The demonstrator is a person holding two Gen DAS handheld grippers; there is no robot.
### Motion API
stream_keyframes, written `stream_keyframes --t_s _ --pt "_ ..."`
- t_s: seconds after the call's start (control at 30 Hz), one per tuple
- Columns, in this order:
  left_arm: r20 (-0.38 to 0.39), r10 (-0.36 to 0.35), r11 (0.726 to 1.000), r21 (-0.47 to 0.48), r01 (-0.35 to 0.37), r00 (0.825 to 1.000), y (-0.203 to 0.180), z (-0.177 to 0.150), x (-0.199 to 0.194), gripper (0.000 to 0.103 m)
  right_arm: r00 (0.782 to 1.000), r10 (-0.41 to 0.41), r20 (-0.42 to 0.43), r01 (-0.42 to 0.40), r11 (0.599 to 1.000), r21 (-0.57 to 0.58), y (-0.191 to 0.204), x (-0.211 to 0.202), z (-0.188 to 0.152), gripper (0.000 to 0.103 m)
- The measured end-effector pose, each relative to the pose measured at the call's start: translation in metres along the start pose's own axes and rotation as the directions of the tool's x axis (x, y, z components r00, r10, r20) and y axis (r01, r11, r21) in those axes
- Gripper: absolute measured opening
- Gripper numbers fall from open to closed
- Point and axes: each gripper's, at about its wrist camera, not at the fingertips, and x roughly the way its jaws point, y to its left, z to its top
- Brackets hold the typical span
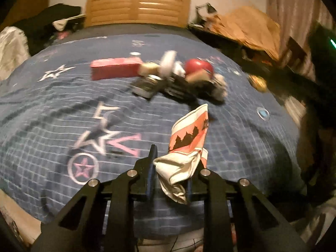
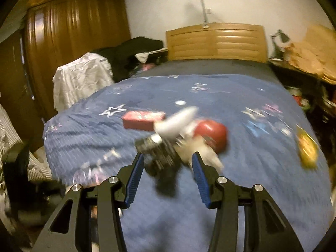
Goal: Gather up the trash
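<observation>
Left tool [image 1: 171,169] pitched down over the blue bedspread [image 1: 52,109], low centre of the left wrist frame. Its jaws were clamped tight on a crumpled paper cup [image 1: 187,145], white with an orange and black print. The cup's crushed base sat between the pads; its rim stuck up and away toward frame centre, clear of the cover.

Right tool [image 2: 168,178] also angled down at the bed, low centre of its own frame. Jaws stood partly apart, blue pads [image 2: 134,180] bare, gripping nothing. Between and just beyond the fingertips was a blurred cluster on the bedspread: a dark ribbed object [image 2: 161,155], something white [image 2: 178,121] above it, and a red rounded item [image 2: 212,134] to the right. Too smeared to name them further, and I couldn't tell whether the pads touched the dark one.

Same cluster showed in the left wrist view at upper centre, with the cup rim just below it. A red rectangular box [image 1: 114,68] lay left of the cluster. A yellow wrapper [image 2: 306,149] lay near the bed's right edge.

Wooden headboard [image 1: 137,8] at top of frame. Brown wardrobe [image 2: 73,42] at upper left of the right wrist view, white cloth [image 2: 82,77] draped beside the bed.
</observation>
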Motion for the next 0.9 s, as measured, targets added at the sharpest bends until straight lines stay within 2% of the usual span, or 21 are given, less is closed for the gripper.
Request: stream_keyframes --t_s 0.1,0.13,0.27,0.33,0.37,0.4,0.47,0.5,0.53,0.63,0.7,0.8,0.9 --pt "0.033 0.018 0.999 -0.035 -0.017 0.999 0.013 0.002 -0.003 0.021 0.998 0.002 -0.063 0.002 0.999 0.052 0.006 0.058 0.037 0.049" --pt "0.035 0.024 0.999 -0.039 -0.023 0.999 0.016 0.002 -0.002 0.021 0.994 -0.023 -0.102 0.030 0.997 0.069 0.007 0.083 0.046 0.049" --pt "0.032 0.061 0.995 -0.080 -0.058 0.998 0.034 0.001 0.006 0.021 0.970 -0.075 -0.232 0.107 0.986 0.126 0.001 0.152 0.060 0.049" --pt "0.033 0.067 0.992 -0.106 -0.063 0.997 0.041 0.000 0.009 0.021 0.957 -0.106 -0.269 0.154 0.974 0.167 -0.003 0.176 0.062 0.048" --pt "0.031 0.065 0.992 -0.114 -0.061 0.997 0.044 0.001 0.011 0.021 0.956 -0.105 -0.273 0.158 0.971 0.180 -0.006 0.181 0.060 0.044" --pt "0.031 0.064 0.991 -0.117 -0.060 0.997 0.045 0.001 0.012 0.021 0.954 -0.104 -0.282 0.162 0.968 0.191 -0.007 0.187 0.060 0.031" --pt "0.032 0.066 0.992 -0.115 -0.062 0.997 0.045 0.002 0.016 0.021 0.949 -0.110 -0.296 0.168 0.969 0.179 -0.005 0.193 0.060 0.029" --pt "0.030 0.065 0.991 -0.115 -0.061 0.997 0.045 0.002 0.018 0.021 0.952 -0.113 -0.285 0.164 0.973 0.162 -0.003 0.191 0.060 0.026" --pt "0.029 0.063 0.991 -0.117 -0.060 0.998 0.046 0.001 0.019 0.021 0.956 -0.112 -0.273 0.157 0.976 0.150 -0.002 0.188 0.059 0.016" --pt "0.024 0.059 0.990 -0.128 -0.055 0.998 0.048 0.000 0.024 0.021 0.985 -0.054 -0.161 0.077 0.988 0.137 0.001 0.151 0.066 0.015" --pt "0.020 0.059 0.990 -0.132 -0.056 0.998 0.048 -0.001 0.026 0.023 0.997 -0.022 -0.076 0.031 0.992 0.124 0.002 0.111 0.075 0.014" --pt "0.018 0.061 0.989 -0.134 -0.058 0.998 0.048 -0.001 0.029 0.024 1.000 0.004 0.023 -0.007 0.993 0.119 -0.002 0.053 0.080 0.014" --pt "0.017 0.059 0.989 -0.136 -0.056 0.998 0.049 -0.001 0.030 0.024 0.997 0.027 0.069 -0.036 0.992 0.123 -0.011 -0.009 0.072 0.014"
